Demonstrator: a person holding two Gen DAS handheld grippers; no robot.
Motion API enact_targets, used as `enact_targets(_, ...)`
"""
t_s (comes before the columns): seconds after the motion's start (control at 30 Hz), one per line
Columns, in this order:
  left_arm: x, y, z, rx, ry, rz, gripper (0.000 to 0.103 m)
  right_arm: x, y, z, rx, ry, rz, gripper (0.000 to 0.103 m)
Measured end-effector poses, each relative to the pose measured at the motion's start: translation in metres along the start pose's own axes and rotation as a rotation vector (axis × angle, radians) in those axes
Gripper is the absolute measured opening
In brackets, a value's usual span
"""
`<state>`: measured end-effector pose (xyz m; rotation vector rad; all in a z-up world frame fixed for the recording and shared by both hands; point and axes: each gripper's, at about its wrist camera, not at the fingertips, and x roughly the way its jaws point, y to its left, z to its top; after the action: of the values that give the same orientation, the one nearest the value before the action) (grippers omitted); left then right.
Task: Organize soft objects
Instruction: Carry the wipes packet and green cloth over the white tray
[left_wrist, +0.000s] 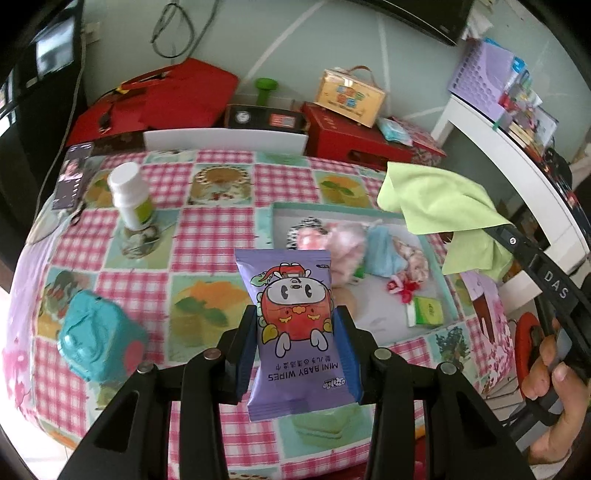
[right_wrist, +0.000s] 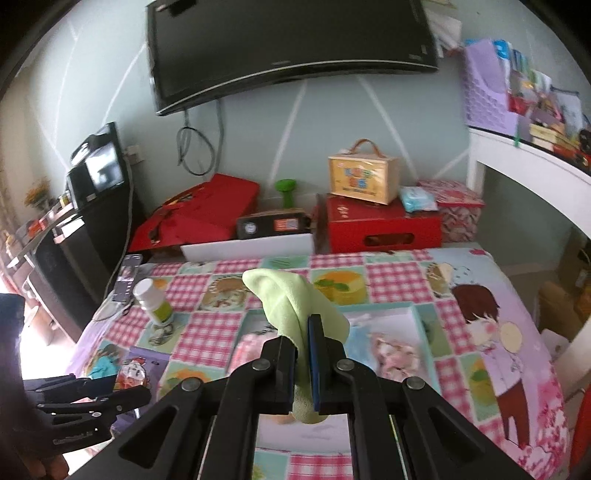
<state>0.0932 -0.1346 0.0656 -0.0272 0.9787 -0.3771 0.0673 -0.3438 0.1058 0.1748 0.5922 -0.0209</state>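
My left tongs (left_wrist: 295, 325) are clamped on the wipes pack (left_wrist: 295, 332), holding it up over the bench (left_wrist: 221, 229) just this side of the tray (left_wrist: 441, 273). My right tongs (right_wrist: 302, 339) are pressed together on the green cloth (right_wrist: 291, 299), which hangs above the tray's far corner. Soft toys (left_wrist: 354, 254) lie in the tray. A white bottle (left_wrist: 129, 195) and a teal toy (left_wrist: 96, 336) sit to the left.

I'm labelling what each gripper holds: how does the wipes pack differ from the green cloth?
The wipes pack is a flat purple printed packet; the green cloth is plain, unprinted fabric. The pack stands stiff between the left gripper fingers; the cloth droops in folds from the right gripper. Both are lifted above the table.
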Motion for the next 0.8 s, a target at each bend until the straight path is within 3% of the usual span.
enact_targets(0.4, 0.052, -0.039, 0.005, 0.084, 0.043, -0.004, 0.042, 0.022, -0.045, -0.017, 0.071, 0.076, -0.072, 0.007)
enact_targets(0.8, 0.114, -0.032, 0.001, 0.057, 0.122, 0.006, 0.042, 0.095, -0.050, -0.063, 0.087, 0.268, -0.042, 0.007)
